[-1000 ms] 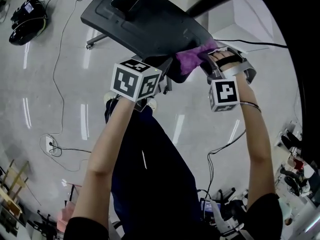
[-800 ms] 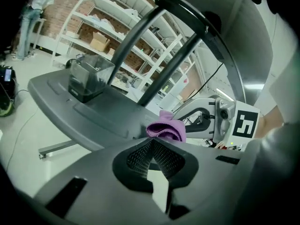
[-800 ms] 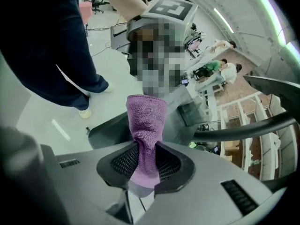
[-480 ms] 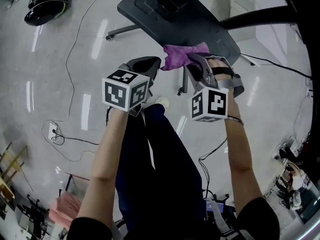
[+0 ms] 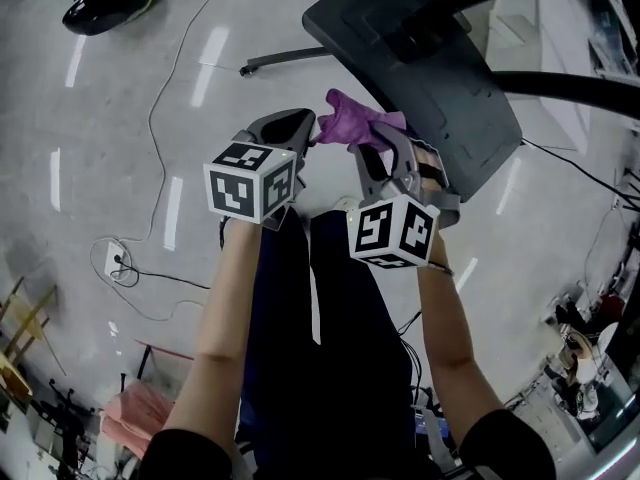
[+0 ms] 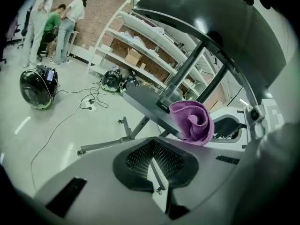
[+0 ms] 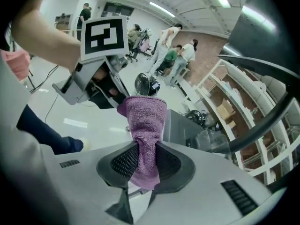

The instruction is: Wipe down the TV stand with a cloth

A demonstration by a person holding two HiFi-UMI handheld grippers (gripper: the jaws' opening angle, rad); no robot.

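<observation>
The TV stand's dark tray hangs at the upper right of the head view, with its black pole above it. My right gripper is shut on a purple cloth, which it holds just off the tray's left edge, over the floor. In the right gripper view the cloth stands up from between the pads. My left gripper is beside it, shut and holding nothing. The left gripper view shows the cloth in front of the tray.
A stand leg lies on the grey floor. Cables and a socket strip trail at the left, below a black bag at the top. Shelving and several people stand far off. The person's legs are below the grippers.
The right gripper has carried the cloth left, off the tray's edge and toward the left gripper. The tray now sits further right in the head view.
</observation>
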